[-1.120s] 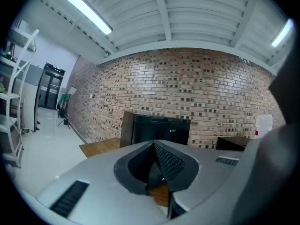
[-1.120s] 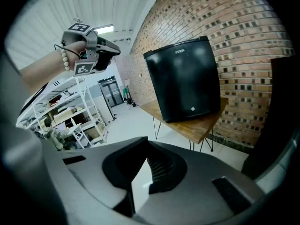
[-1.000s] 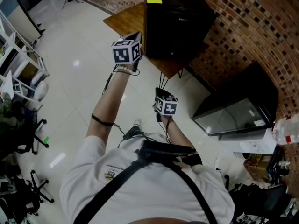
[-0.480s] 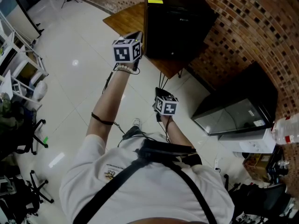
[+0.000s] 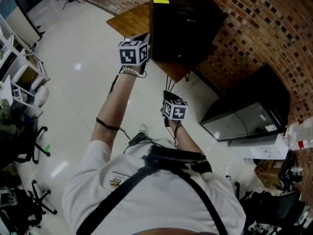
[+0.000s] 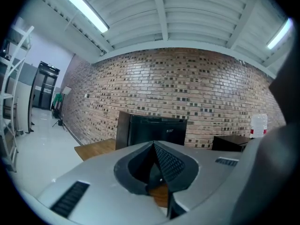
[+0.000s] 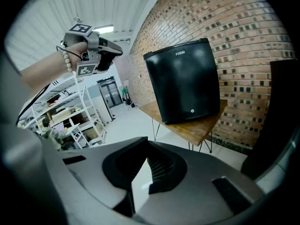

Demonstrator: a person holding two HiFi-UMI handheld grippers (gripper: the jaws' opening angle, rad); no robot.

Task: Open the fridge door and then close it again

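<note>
Holding both claws closed and empty; left gripper point(image 6: 154, 146) raised near the shut fridge point(image 5: 182, 26) on its wooden table point(image 5: 128, 19); right gripper point(image 7: 142, 165) lower, nearer the person.

fridge point(image 5: 183, 23): shut, on wooden table point(image 5: 128, 18) | left tongs point(image 5: 139, 58): high, near fridge | right tongs point(image 5: 172, 107): lower

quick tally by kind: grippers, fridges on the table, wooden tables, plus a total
grippers: 2 (left gripper, right gripper)
fridge on the table: 1
wooden table: 1
total: 4
</note>
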